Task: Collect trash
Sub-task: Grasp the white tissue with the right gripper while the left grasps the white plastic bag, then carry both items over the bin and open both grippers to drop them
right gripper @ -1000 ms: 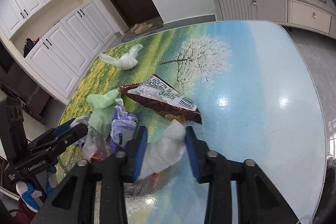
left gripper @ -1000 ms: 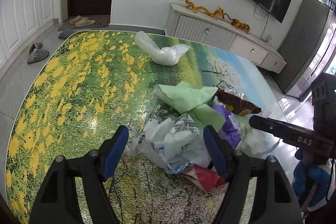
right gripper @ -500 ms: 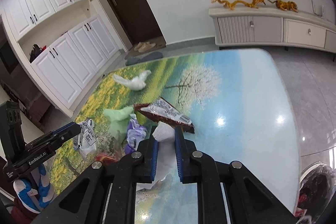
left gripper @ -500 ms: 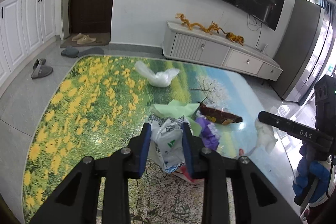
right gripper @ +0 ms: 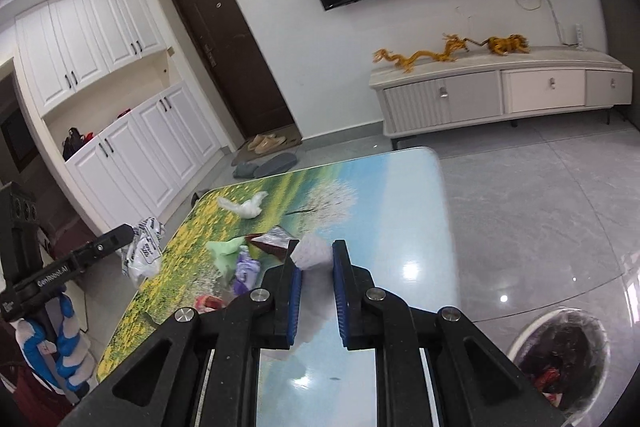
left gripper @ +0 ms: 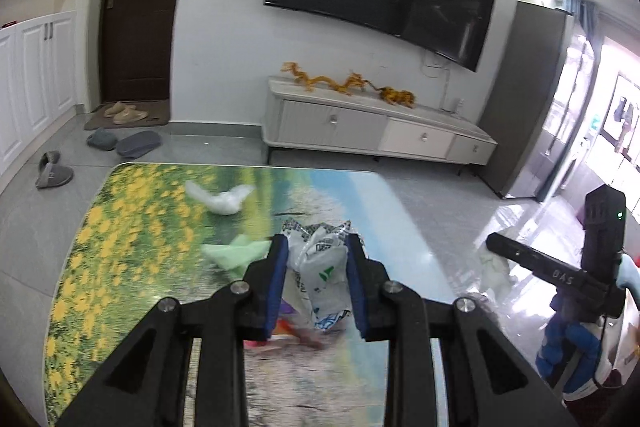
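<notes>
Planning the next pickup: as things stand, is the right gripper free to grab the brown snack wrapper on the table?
Probably not yet. The right gripper is shut on a white wad, so nothing more fits, though the brown snack wrapper lies uncovered.

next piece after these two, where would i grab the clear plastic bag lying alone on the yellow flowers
Probably at the narrow twisted neck of the clear plastic bag, between its bulky knot and its flared tail. It lies flat and alone on the table, with bare tabletop all round, so come down from above with the jaws set across the neck. The thin waist looks likelier to bunch and hold than the puffy end.
</notes>
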Demonstrator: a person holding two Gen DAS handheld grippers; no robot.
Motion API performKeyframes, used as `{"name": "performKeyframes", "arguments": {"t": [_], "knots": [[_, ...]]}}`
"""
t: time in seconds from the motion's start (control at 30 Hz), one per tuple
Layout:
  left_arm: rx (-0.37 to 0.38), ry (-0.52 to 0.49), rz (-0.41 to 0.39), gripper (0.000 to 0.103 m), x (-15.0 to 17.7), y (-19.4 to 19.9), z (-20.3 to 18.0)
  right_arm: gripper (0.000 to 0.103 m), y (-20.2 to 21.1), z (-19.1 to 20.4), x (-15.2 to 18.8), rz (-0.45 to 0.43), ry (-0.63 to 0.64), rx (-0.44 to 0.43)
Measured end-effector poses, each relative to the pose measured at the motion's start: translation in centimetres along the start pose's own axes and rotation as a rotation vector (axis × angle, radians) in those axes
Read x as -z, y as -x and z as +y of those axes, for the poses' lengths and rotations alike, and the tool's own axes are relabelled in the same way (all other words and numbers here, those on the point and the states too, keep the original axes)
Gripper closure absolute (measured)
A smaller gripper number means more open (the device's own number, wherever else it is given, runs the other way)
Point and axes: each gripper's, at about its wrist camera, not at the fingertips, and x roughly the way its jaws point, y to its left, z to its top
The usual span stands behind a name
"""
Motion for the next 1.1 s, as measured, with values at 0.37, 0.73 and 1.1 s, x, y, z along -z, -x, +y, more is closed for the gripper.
{"name": "performKeyframes", "arguments": {"t": [0.37, 0.73, 1.1], "knots": [[0.22, -0.16, 0.153, 0.076, 0.9, -7.9, -16.8, 0.089, 6.7, -13.3, 3.8, -0.044, -0.184, 0.182], [0.384, -0.217, 0.39, 0.073, 6.0, -20.5, -30.9, 0.086, 6.6, -25.2, 9.0, 0.054, -0.407, 0.34], [0.449, -0.178, 0.484, 0.053, 7.9, -26.2, -35.4, 0.062, 6.9, -30.1, 12.5, 0.102, -0.529, 0.411]]}}
